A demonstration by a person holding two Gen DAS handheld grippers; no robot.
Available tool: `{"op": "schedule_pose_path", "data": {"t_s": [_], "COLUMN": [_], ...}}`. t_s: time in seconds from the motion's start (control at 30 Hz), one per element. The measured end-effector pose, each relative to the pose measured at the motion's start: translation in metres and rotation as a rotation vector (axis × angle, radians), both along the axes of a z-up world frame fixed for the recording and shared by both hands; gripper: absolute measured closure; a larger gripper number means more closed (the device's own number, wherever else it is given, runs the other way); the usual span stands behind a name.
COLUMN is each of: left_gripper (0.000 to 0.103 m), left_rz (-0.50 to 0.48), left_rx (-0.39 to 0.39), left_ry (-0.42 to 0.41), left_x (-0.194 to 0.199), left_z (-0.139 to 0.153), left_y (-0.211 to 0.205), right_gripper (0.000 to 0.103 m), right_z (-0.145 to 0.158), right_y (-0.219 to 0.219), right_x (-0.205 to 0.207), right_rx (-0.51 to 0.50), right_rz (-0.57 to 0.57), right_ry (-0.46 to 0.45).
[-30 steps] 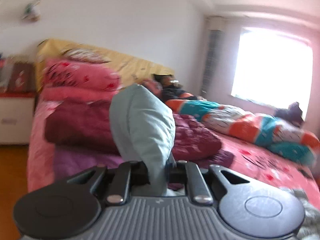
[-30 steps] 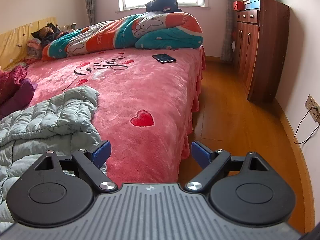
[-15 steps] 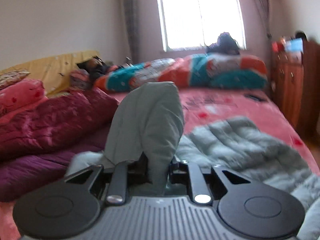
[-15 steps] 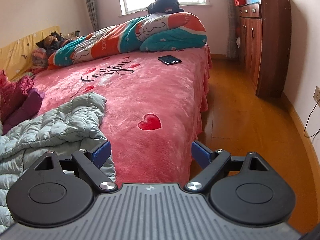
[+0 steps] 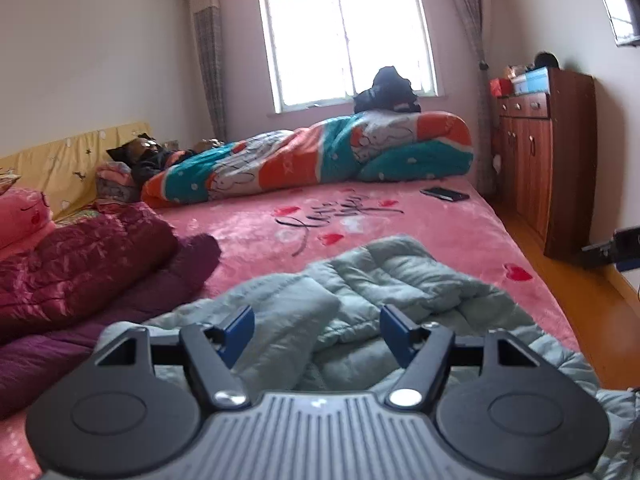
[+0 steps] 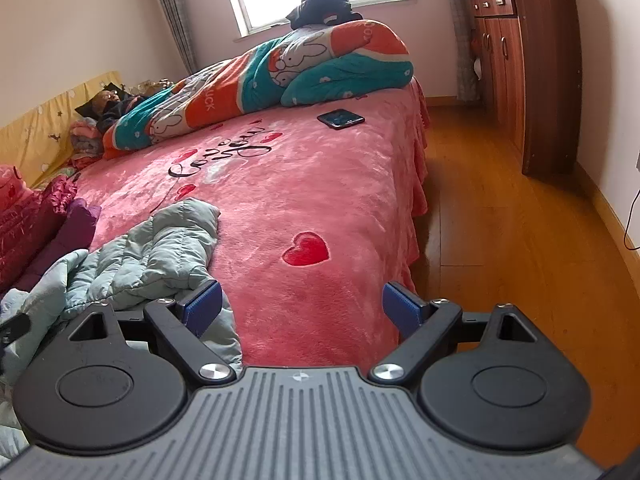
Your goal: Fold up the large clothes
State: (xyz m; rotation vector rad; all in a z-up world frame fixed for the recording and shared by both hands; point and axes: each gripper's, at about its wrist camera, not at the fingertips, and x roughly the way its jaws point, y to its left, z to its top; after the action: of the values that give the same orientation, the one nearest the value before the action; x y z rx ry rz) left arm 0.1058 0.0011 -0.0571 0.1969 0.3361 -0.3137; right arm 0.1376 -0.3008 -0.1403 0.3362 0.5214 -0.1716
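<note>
A pale green quilted jacket point(image 5: 384, 280) lies crumpled on the pink bed cover point(image 5: 256, 232), near its front edge. My left gripper point(image 5: 316, 330) hovers just above the jacket, its jaws opening; a released fold of the fabric lies below and between the blue pads point(image 5: 239, 328) without being pressed. In the right wrist view the same jacket point(image 6: 160, 256) lies at the lower left. My right gripper point(image 6: 302, 306) stands open over the bed's near edge, right of the jacket, with nothing between its fingers.
A dark red quilt point(image 5: 80, 264) and purple cloth lie left of the jacket. A rolled orange and teal duvet point(image 5: 320, 156) crosses the far end of the bed. A black phone point(image 6: 341, 119) lies on the cover. A wooden cabinet point(image 6: 528, 64) stands right, across the wood floor.
My left gripper swung round toward the window and came down over the jacket. It was shut on a fold of the jacket; its jaws have spread and the fold has dropped. The right gripper barely moved.
</note>
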Motion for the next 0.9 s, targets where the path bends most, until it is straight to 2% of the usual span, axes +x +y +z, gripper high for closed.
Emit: {"op": "schedule_pose_path", "data": {"t_s": [0.17,0.33,0.47,0.63,0.8,0.9], "left_gripper": [0.031,0.031,0.031,0.031,0.028,0.026], "left_rz": [0.124,0.307,0.415,0.510,0.558,0.589], "left_rx": [-0.011,-0.081,-0.133,-0.214,-0.275,-0.308], "left_ry": [-0.021,-0.002,0.013,0.002,0.000,0.002], "left_x": [0.011,0.031,0.044,0.054,0.060,0.060], "left_z": [0.004,-0.011,-0.023,-0.027,-0.028,-0.030], "left_y": [0.049,0.116,0.147,0.165,0.173,0.183], "right_gripper": [0.000,0.000,0.000,0.000,0.000,0.000], "right_z": [0.002,0.004,0.011,0.032,0.055,0.062], "right_y": [-0.003,-0.001,0.019,0.079,0.165,0.215], "right_x": [-0.003,-0.006,-0.003,0.006,0.030,0.054], "right_rx": [0.010,0.019,-0.051,-0.196,-0.284,-0.334], "right_rz": [0.002,0.018,0.068,0.195,0.388,0.462], "right_ry": [-0.010,-0.029,-0.037,-0.045,-0.083,-0.083]}}
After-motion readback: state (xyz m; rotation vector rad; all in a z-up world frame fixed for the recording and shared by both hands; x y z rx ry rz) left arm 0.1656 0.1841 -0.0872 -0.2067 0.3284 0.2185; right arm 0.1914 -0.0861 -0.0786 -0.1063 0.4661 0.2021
